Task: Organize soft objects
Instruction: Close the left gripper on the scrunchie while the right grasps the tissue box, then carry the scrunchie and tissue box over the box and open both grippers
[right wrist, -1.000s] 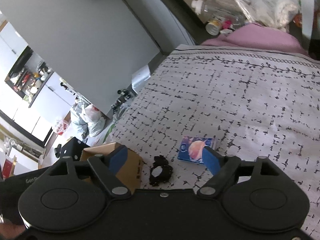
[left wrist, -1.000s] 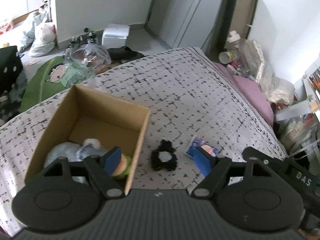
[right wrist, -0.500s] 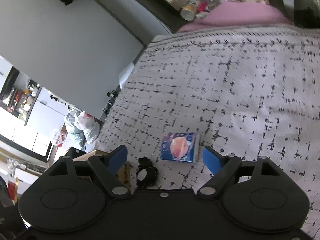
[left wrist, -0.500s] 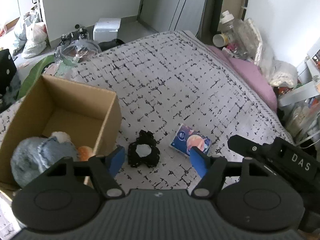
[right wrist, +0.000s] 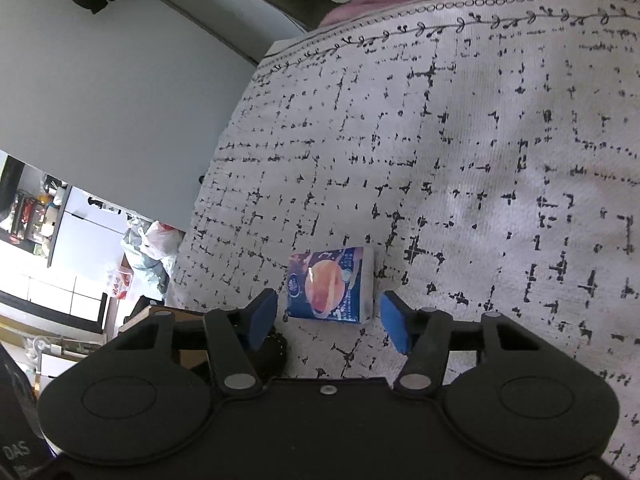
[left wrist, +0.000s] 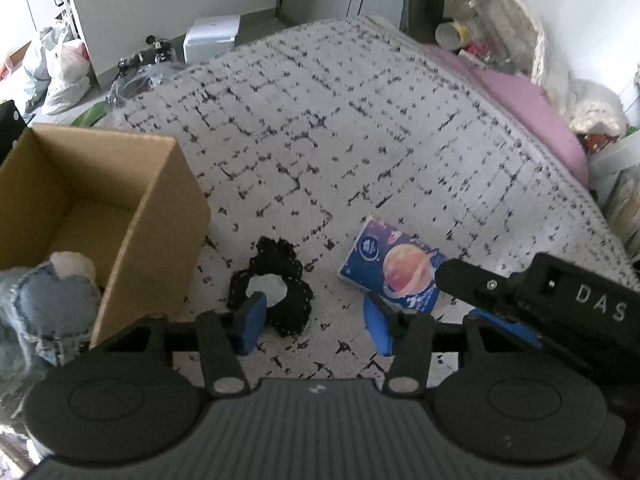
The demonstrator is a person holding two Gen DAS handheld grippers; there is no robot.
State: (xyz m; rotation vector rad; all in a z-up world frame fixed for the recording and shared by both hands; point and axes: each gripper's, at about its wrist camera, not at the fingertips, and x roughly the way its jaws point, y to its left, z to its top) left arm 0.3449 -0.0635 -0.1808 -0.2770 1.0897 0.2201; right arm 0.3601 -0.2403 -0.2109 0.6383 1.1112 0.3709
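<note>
A black scrunchie (left wrist: pixel 272 285) lies on the patterned bed cover beside a blue tissue pack (left wrist: pixel 390 269) with an orange planet print. A cardboard box (left wrist: pixel 100 200) at the left holds a denim heart cushion (left wrist: pixel 48 312) and a pale plush item (left wrist: pixel 72 262). My left gripper (left wrist: pixel 314 326) is open and empty just in front of the scrunchie. My right gripper (right wrist: pixel 328 322) is open and empty, its fingers either side of the near end of the tissue pack (right wrist: pixel 330 286); the scrunchie (right wrist: pixel 274 354) peeks out behind its left finger. The right gripper's body (left wrist: pixel 560 300) shows at the left view's right.
A pink pillow (left wrist: pixel 532 116) lies at the bed's far right, with bottles and bags (left wrist: pixel 492 20) behind it. The floor beyond the bed's left edge holds plastic bags (left wrist: pixel 64 68) and a white box (left wrist: pixel 210 36). The bed cover (right wrist: pixel 460 160) stretches far ahead.
My left gripper has swung right, away from the box, and now faces the scrunchie. My right gripper has moved down and forward to the tissue pack, which now lies between its fingers.
</note>
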